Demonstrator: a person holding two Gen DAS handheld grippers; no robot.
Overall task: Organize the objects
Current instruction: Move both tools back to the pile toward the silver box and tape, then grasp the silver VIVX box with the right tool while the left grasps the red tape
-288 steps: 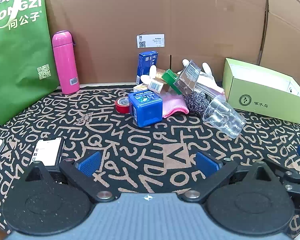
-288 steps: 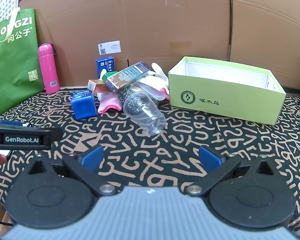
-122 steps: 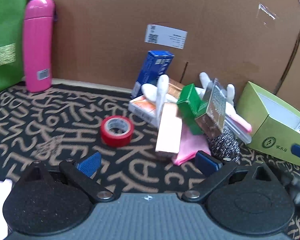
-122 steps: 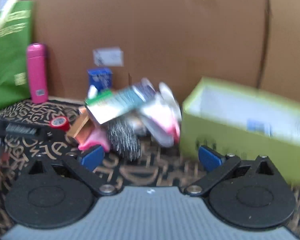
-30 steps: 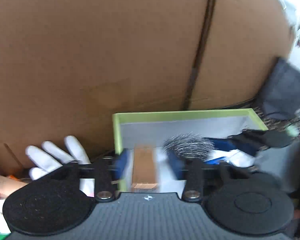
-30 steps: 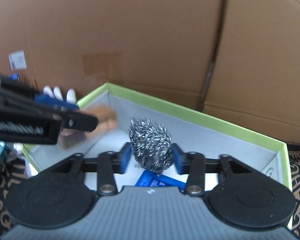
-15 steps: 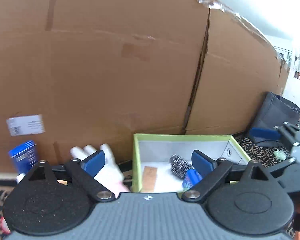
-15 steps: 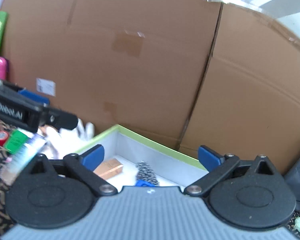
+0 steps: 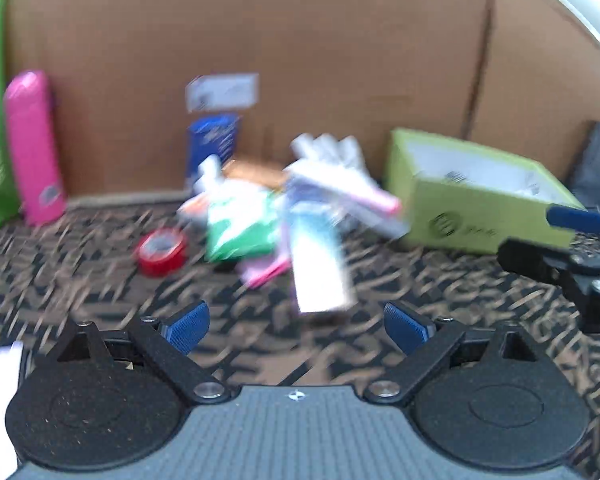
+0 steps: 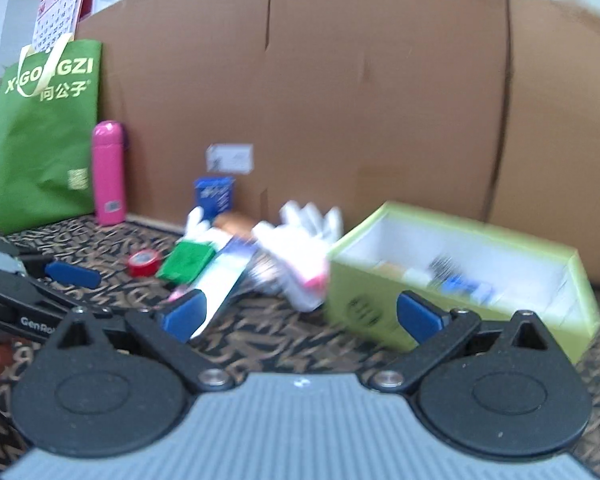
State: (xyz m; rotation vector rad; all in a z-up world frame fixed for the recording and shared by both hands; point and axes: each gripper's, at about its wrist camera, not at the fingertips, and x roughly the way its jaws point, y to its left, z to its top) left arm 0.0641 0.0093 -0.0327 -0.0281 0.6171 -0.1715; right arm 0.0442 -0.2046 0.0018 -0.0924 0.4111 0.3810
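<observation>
Grippers: left (image 9: 296, 326), right (image 10: 300, 316), jaws apart | green box (image 10: 480, 280): one | tape roll (image 9: 162, 251): one

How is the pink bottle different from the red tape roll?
The pink bottle is tall and stands upright against the cardboard wall; the red tape roll is short and round with a hole in its middle. The bottle is pink, the tape red. The bottle stands apart at the left; the tape sits closer to the pile. Both rest on the patterned mat.

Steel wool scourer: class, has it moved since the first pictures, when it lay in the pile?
Yes. The steel wool scourer now lies inside the green box, right of the pile; both grippers are open.
</observation>
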